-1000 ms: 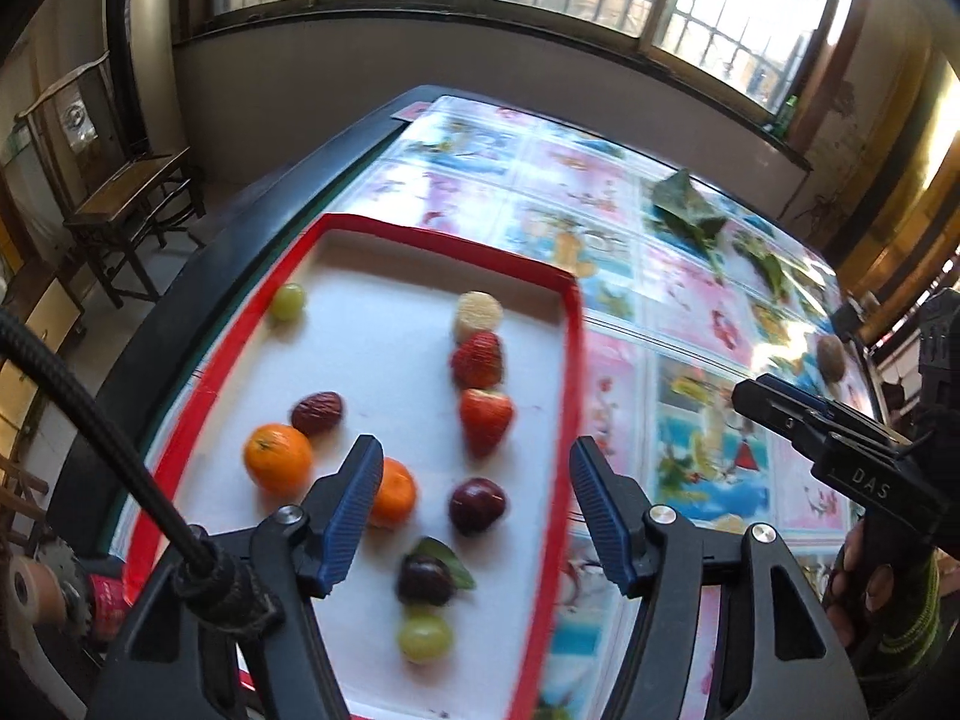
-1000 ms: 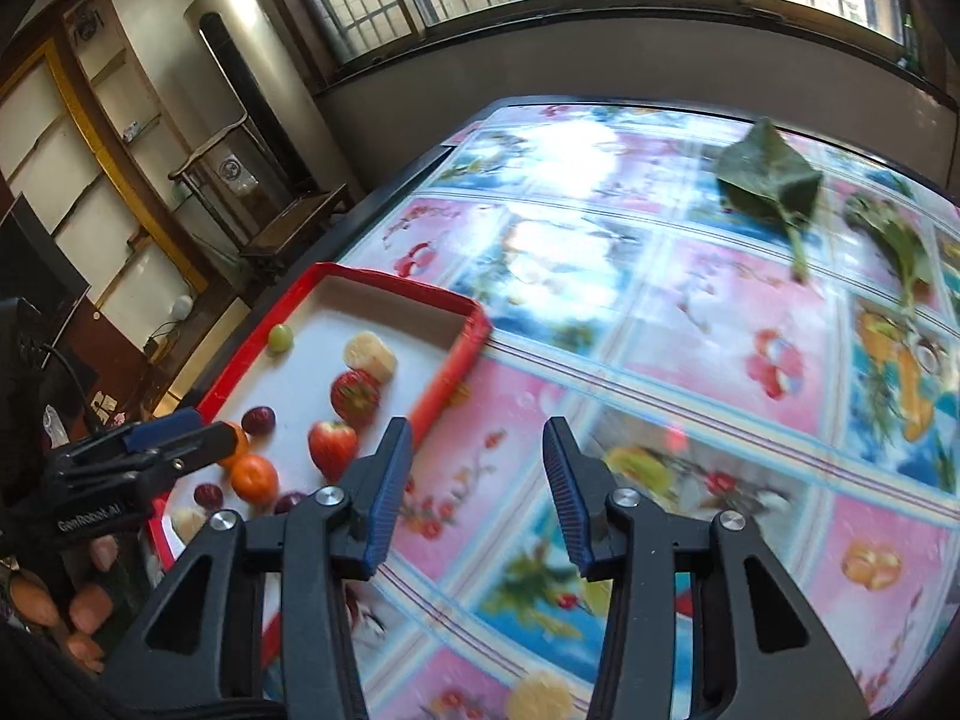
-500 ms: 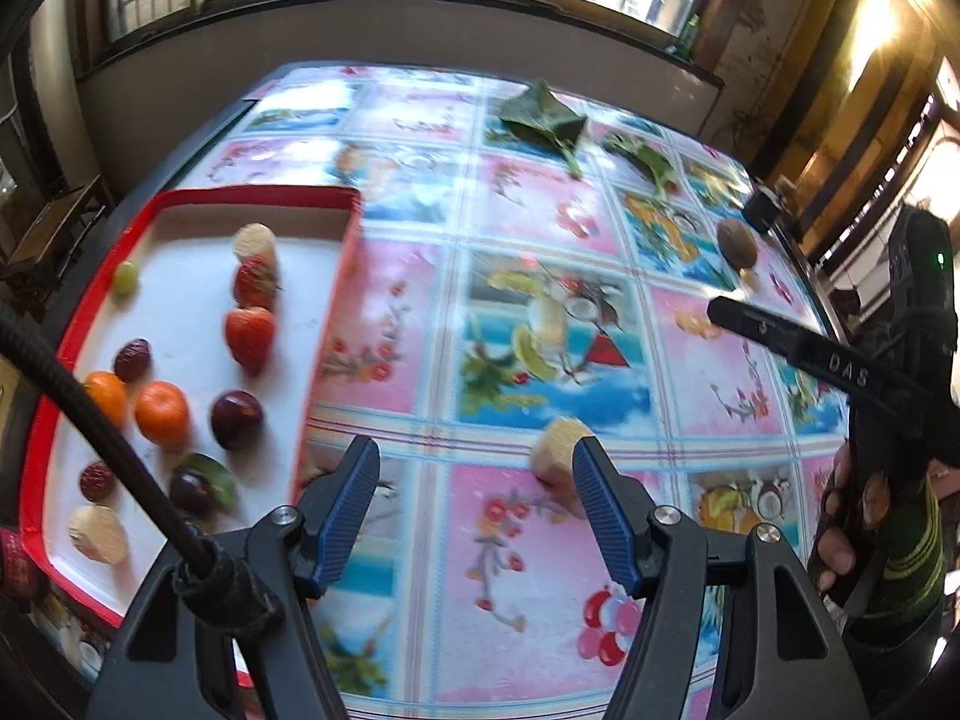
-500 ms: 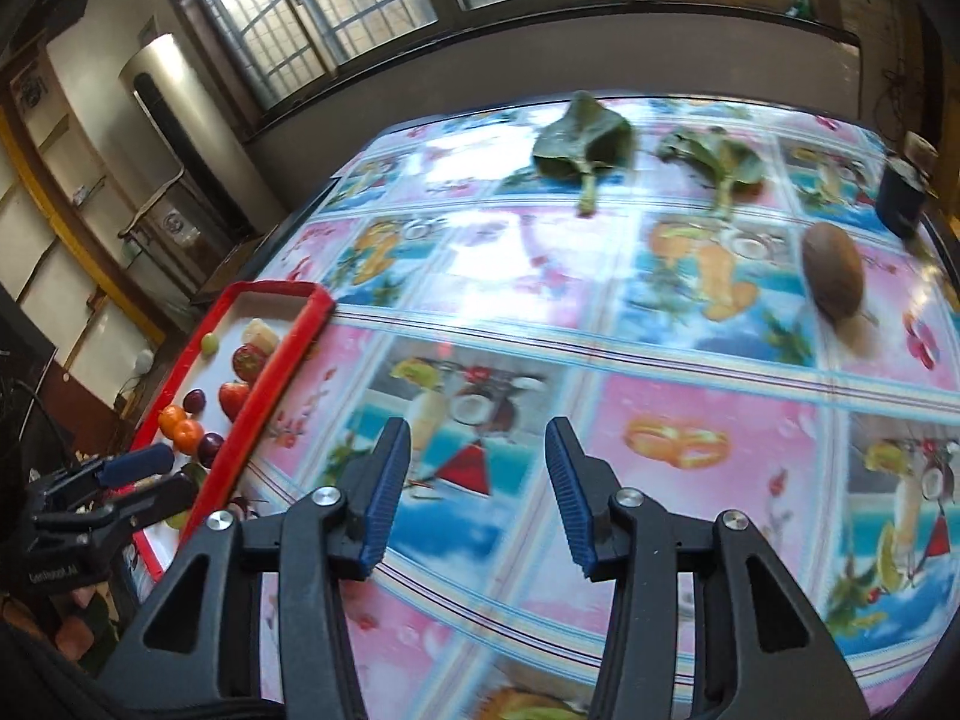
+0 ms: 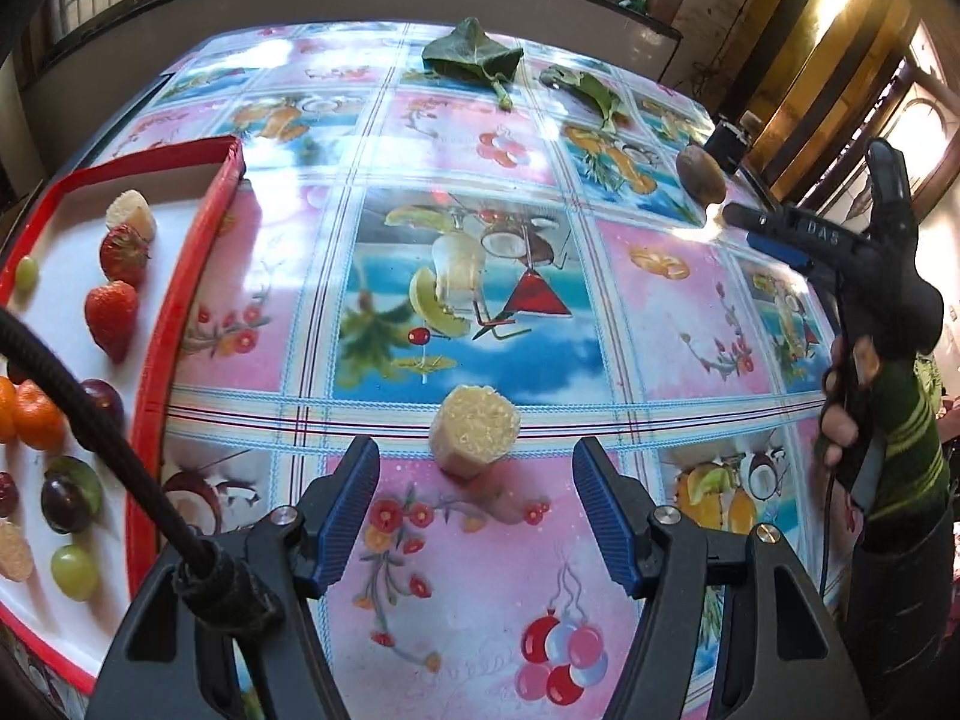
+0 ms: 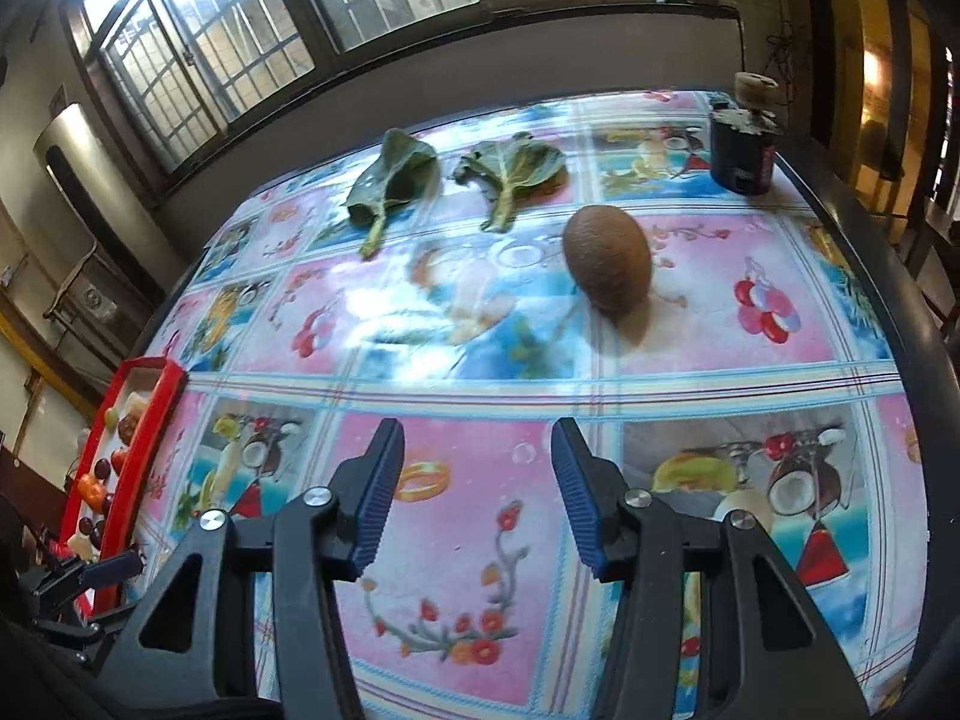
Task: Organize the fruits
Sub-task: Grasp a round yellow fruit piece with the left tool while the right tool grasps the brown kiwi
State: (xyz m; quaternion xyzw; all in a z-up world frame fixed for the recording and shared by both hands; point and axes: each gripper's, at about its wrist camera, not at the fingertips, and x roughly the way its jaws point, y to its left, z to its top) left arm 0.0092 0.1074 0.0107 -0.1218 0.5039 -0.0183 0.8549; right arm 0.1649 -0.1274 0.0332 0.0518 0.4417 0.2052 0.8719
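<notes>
Jaws of the left gripper stand wide and empty, a pale fruit chunk lying on the tablecloth just beyond their tips at lower centre. Right gripper jaws are opening, nothing between them (a kiwi sits well ahead, upper centre). Other fruits fill the red tray at left.

Bare tablecloth around the kiwi – two leaves behind it, dark jar far right
</notes>
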